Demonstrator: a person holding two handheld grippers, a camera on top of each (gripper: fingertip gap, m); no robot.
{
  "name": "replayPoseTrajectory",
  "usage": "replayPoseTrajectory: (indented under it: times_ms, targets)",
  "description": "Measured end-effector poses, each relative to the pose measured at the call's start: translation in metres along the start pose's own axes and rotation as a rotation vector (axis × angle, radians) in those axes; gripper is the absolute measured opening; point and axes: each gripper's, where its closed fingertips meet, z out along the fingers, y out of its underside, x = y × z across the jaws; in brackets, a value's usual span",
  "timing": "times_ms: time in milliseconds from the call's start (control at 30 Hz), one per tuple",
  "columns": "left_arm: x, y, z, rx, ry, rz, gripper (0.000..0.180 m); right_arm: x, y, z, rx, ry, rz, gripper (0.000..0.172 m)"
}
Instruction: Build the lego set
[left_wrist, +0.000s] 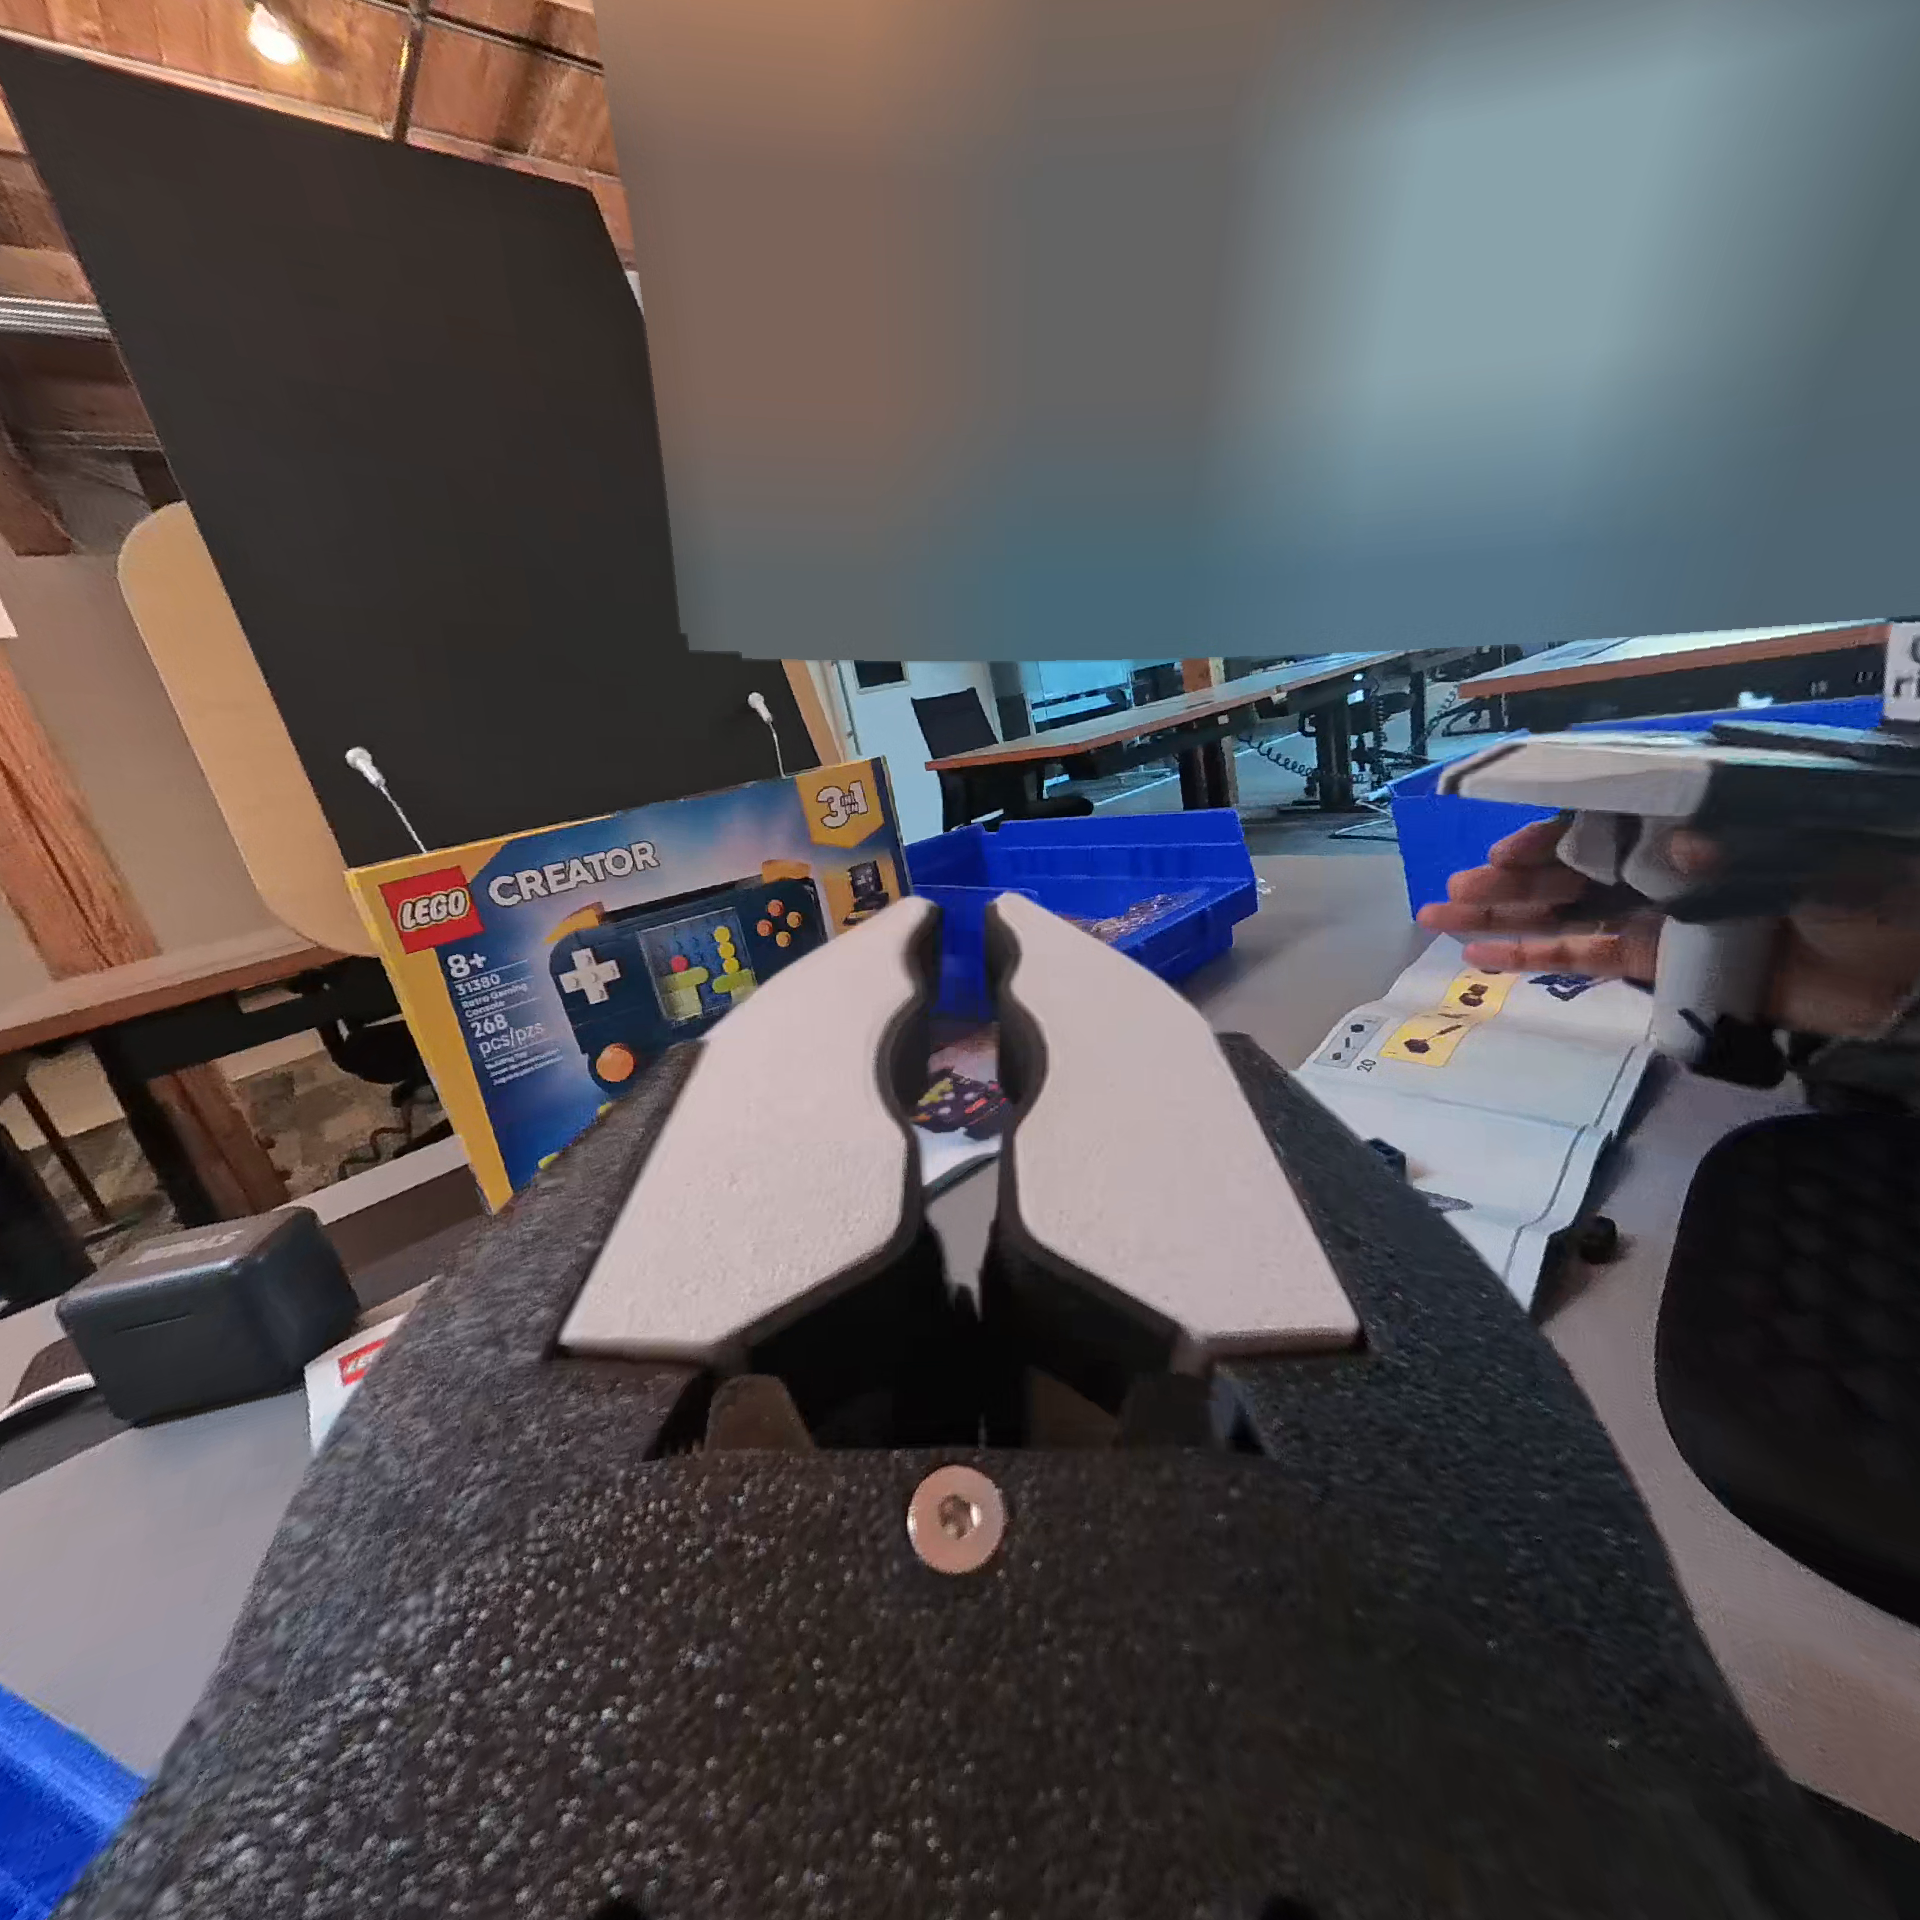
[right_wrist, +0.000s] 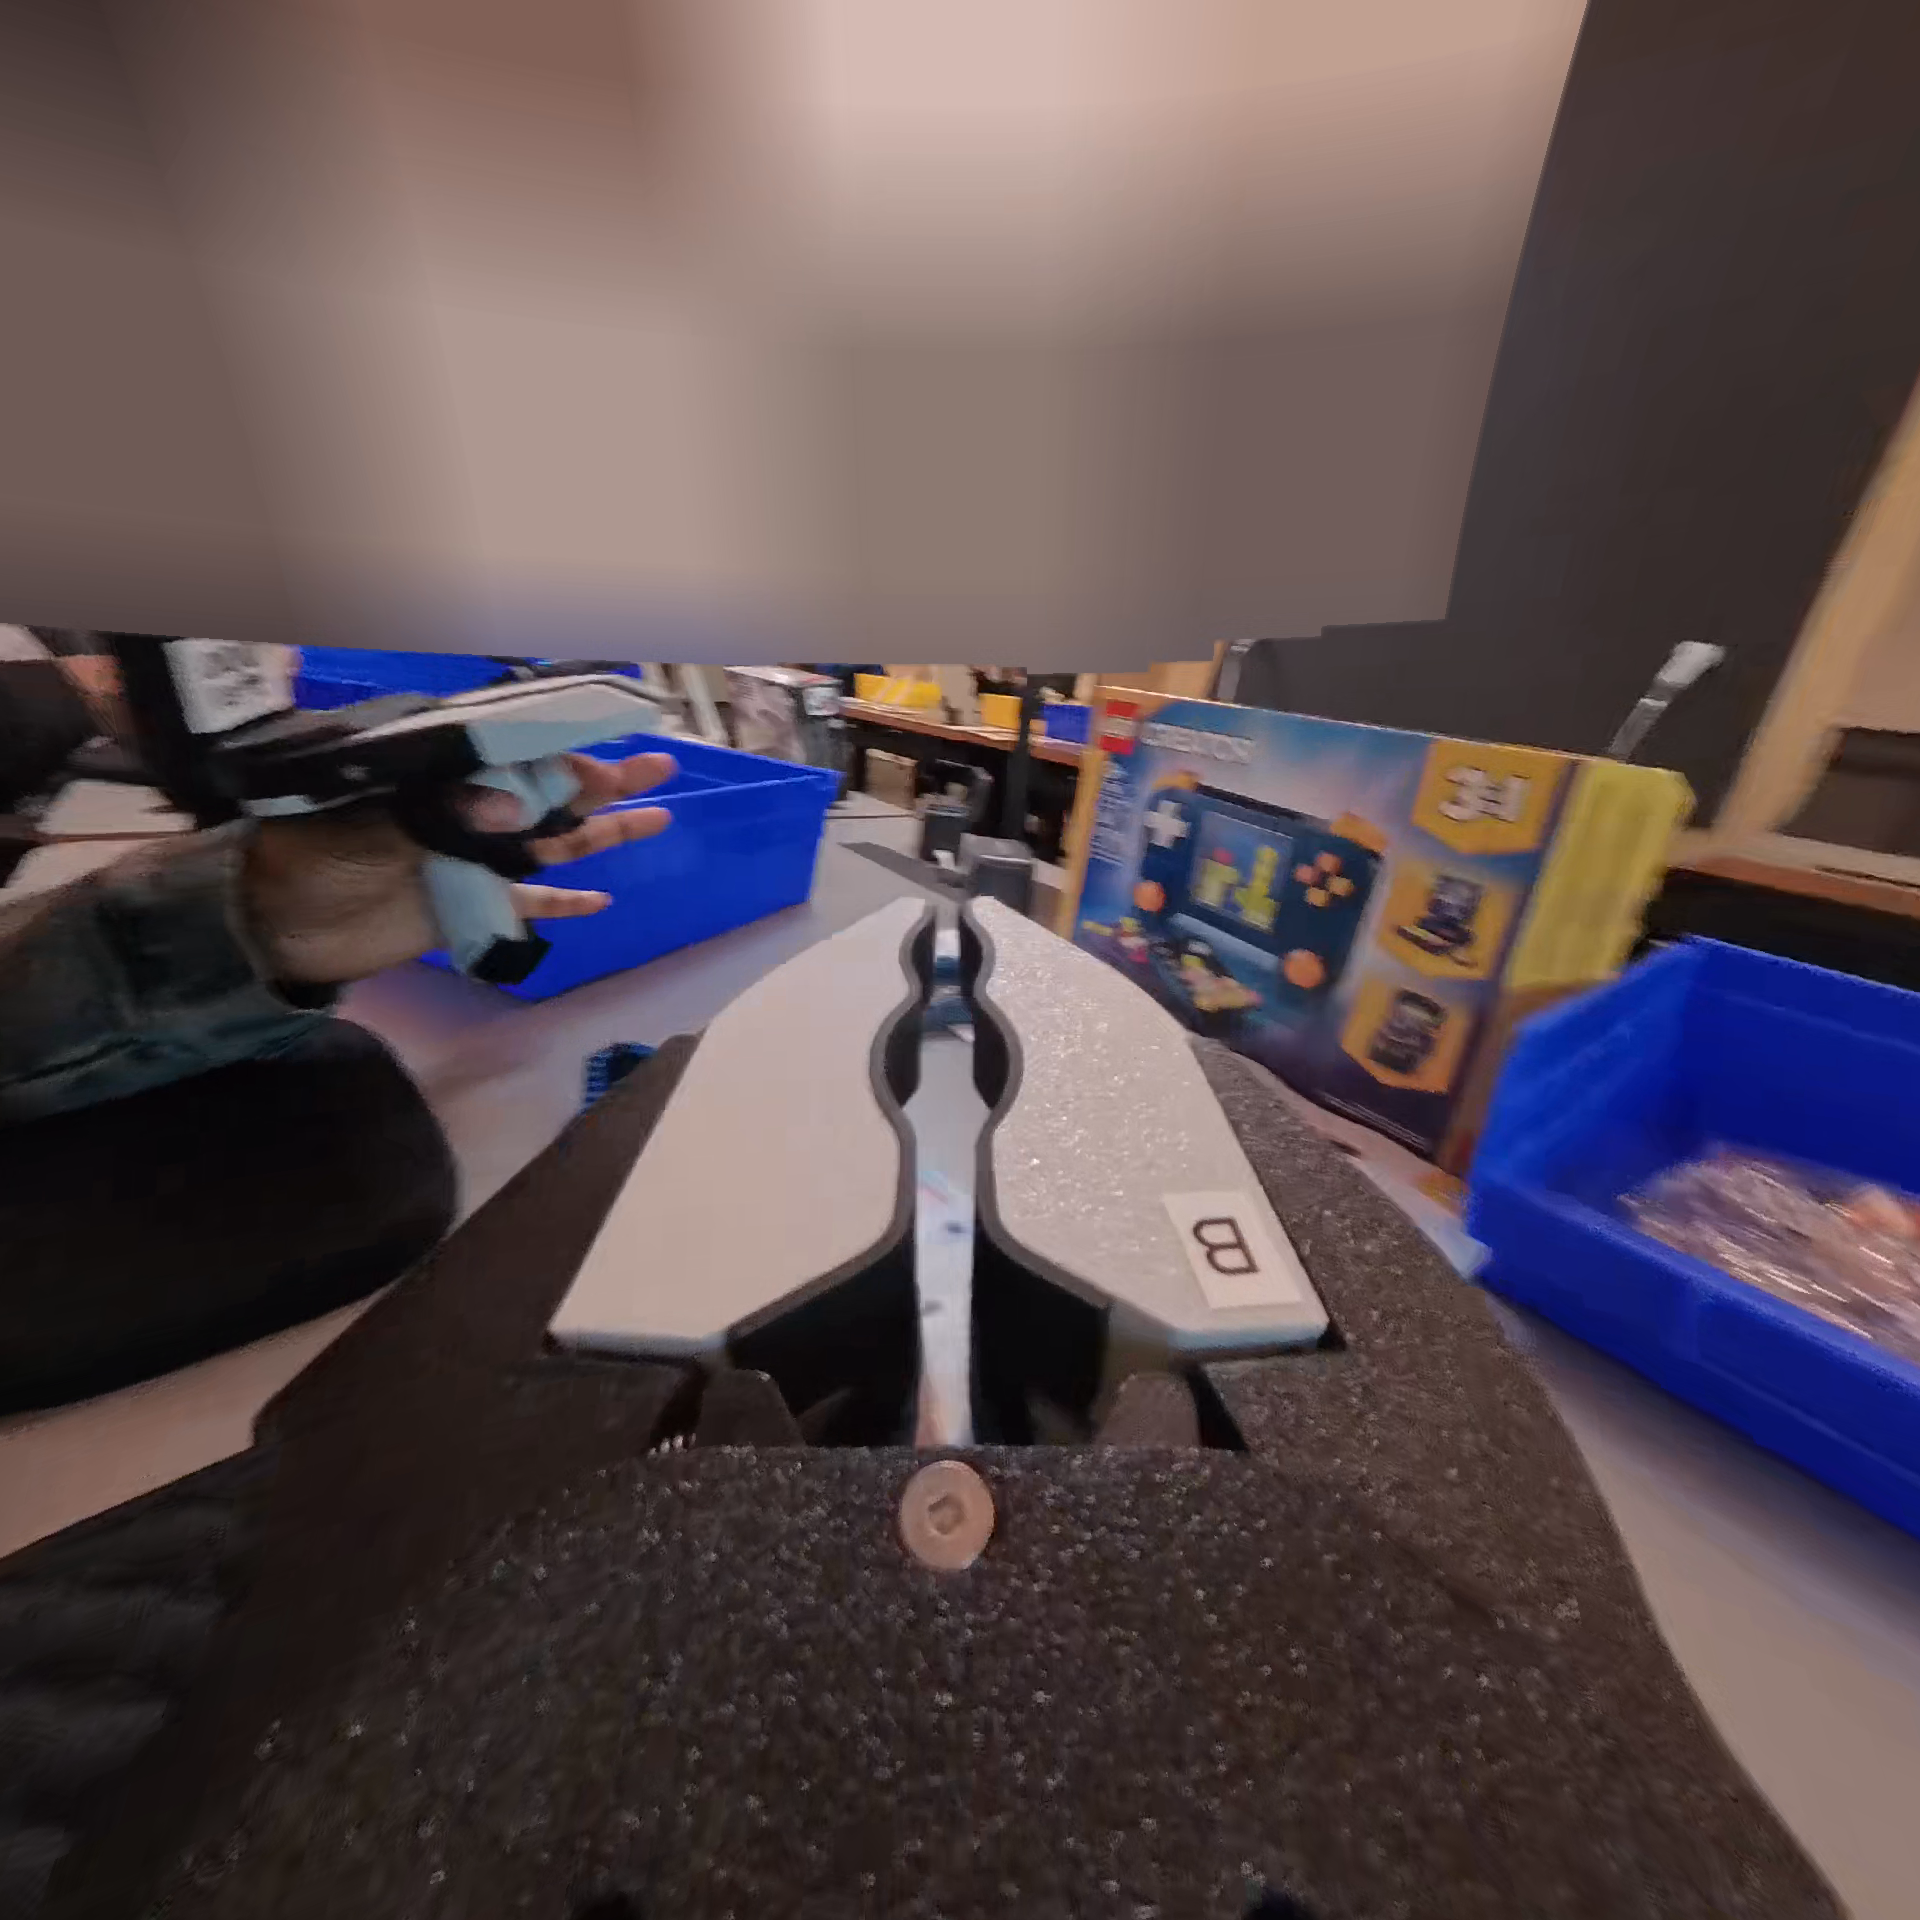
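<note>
My left gripper (left_wrist: 961, 920) is held above the grey table (left_wrist: 1320, 935) with its pale fingers (left_wrist: 790, 1122) nearly together. Only a narrow slit shows between them, and nothing is in it. It points at a blue bin (left_wrist: 1122, 883) beside an upright toy brick set box (left_wrist: 623, 966). My right gripper (right_wrist: 945, 914) is also closed to a thin slit with nothing in it, and points between the box (right_wrist: 1351, 914) and another blue bin (right_wrist: 675, 862). Each gripper shows in the other's view, held in a hand: the right one (left_wrist: 1486, 774) and the left one (right_wrist: 623, 712).
An open instruction booklet (left_wrist: 1475, 1091) lies on the table at the right. The blue bin by the box holds clear bags of pieces (right_wrist: 1766, 1236). A small black box (left_wrist: 208, 1309) sits at the left. A black board (left_wrist: 395, 499) stands behind the box. My right fingertips sit around 15 cm from my left ones.
</note>
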Motion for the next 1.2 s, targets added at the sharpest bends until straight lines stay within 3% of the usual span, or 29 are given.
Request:
replayPoseTrajectory:
  times_ms: [33,100,167,200,300,433,467,500,567,667,733,833,967,1067,1200]
  targets:
    - [-0.002,0.000,0.001,0.007,-0.008,-0.008,0.022,-0.015,0.001,0.005,0.004,-0.059,-0.004,0.011]
    - [-0.004,0.002,0.002,0.019,-0.029,-0.030,0.017,-0.045,0.006,0.012,-0.002,-0.174,-0.032,0.019]
    - [0.001,0.006,0.000,-0.018,0.019,-0.017,0.000,-0.061,0.013,0.014,-0.039,-0.221,-0.082,0.000]
    - [0.002,0.007,0.000,-0.032,0.021,-0.004,0.000,-0.065,0.014,0.014,-0.045,-0.226,-0.106,0.000]
    - [0.006,0.013,0.002,-0.058,0.035,0.016,0.001,-0.065,0.010,0.014,-0.027,-0.229,-0.107,0.003]
    - [0.004,0.010,0.004,-0.022,0.014,0.005,0.039,-0.056,0.006,0.013,-0.005,-0.206,-0.039,0.015]
    - [0.005,0.009,0.004,-0.015,0.019,-0.005,0.041,-0.056,0.007,0.012,-0.008,-0.210,-0.029,0.012]
    - [0.005,0.009,0.004,-0.014,0.026,-0.010,0.030,-0.056,0.007,0.012,-0.011,-0.214,-0.029,0.001]
    - [0.007,0.007,0.003,-0.004,0.037,-0.009,0.020,-0.057,0.008,0.012,-0.012,-0.217,-0.037,0.001]
    - [0.006,0.008,0.004,-0.005,0.025,-0.017,0.040,-0.057,0.009,0.013,-0.014,-0.213,-0.044,0.011]
    - [0.008,0.009,0.004,-0.010,0.038,-0.021,0.042,-0.057,0.008,0.012,-0.012,-0.213,-0.041,0.012]
    - [0.011,0.008,0.004,-0.009,0.048,-0.002,0.033,-0.056,0.007,0.012,-0.005,-0.205,-0.044,0.014]
    - [0.015,0.016,0.005,-0.063,0.072,0.009,0.005,-0.047,0.009,0.012,-0.020,-0.173,-0.051,0.021]
    - [0.014,0.022,0.004,-0.104,0.078,0.001,0.000,-0.015,0.022,0.005,-0.131,-0.067,-0.009,0.032]
    - [0.011,0.018,0.005,-0.074,0.053,0.006,0.005,0.019,0.067,-0.007,-0.418,0.017,0.152,0.029]
